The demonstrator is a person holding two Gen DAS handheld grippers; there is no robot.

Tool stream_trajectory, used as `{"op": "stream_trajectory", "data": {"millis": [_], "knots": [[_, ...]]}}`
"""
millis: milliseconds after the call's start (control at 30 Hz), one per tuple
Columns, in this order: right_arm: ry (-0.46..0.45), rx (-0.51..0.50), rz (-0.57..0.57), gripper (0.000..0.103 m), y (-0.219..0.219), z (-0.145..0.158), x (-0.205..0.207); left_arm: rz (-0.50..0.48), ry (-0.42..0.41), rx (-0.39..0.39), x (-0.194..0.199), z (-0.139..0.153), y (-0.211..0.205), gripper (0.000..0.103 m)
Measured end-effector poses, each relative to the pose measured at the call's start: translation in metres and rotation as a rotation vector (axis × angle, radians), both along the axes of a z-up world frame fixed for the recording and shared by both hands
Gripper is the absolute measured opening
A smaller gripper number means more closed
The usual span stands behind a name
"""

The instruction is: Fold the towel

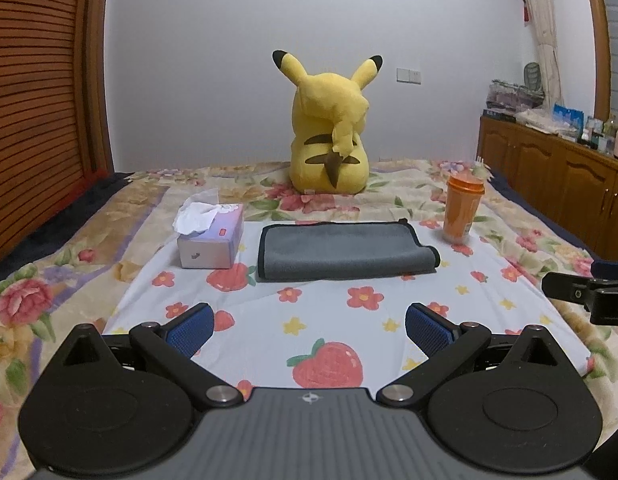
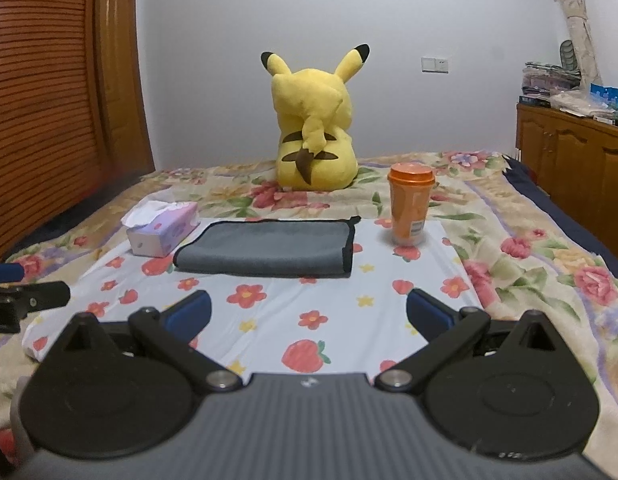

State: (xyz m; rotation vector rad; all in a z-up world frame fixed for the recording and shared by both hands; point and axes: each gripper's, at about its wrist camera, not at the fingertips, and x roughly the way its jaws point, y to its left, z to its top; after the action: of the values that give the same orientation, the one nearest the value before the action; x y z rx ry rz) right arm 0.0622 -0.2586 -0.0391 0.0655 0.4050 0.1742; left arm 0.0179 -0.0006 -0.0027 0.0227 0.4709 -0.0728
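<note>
A grey towel with a black hem (image 1: 341, 252) lies folded flat on a white cloth with a strawberry and flower print (image 1: 329, 320); it also shows in the right wrist view (image 2: 269, 250). My left gripper (image 1: 309, 326) is open and empty, held above the cloth well short of the towel's near edge. My right gripper (image 2: 307, 312) is open and empty, likewise short of the towel. The right gripper's body shows at the right edge of the left wrist view (image 1: 589, 294); the left gripper's body shows at the left edge of the right wrist view (image 2: 25, 300).
A tissue box (image 1: 211, 240) stands left of the towel and an orange lidded cup (image 1: 461, 210) right of it. A yellow plush toy (image 1: 329, 132) sits behind on the floral bedspread (image 1: 49, 300). A wooden cabinet (image 1: 549, 172) lines the right side, a wardrobe (image 1: 37, 80) the left.
</note>
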Motion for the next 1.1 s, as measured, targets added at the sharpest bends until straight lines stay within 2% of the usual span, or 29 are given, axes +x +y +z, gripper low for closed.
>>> {"op": "stream_trajectory", "data": {"millis": [233, 700, 1100], "knots": [[-0.027, 0.003, -0.008, 0.103, -0.002, 0.002, -0.004, 0.004, -0.029, -0.01, -0.004, 0.007, 0.0, 0.103], [-0.078, 0.019, -0.026, 0.103, -0.008, 0.007, -0.009, 0.012, -0.088, 0.023, -0.01, 0.013, 0.0, 0.103], [-0.081, 0.019, -0.029, 0.103, -0.008, 0.007, -0.01, 0.01, -0.087, 0.028, -0.009, 0.014, 0.0, 0.103]]}}
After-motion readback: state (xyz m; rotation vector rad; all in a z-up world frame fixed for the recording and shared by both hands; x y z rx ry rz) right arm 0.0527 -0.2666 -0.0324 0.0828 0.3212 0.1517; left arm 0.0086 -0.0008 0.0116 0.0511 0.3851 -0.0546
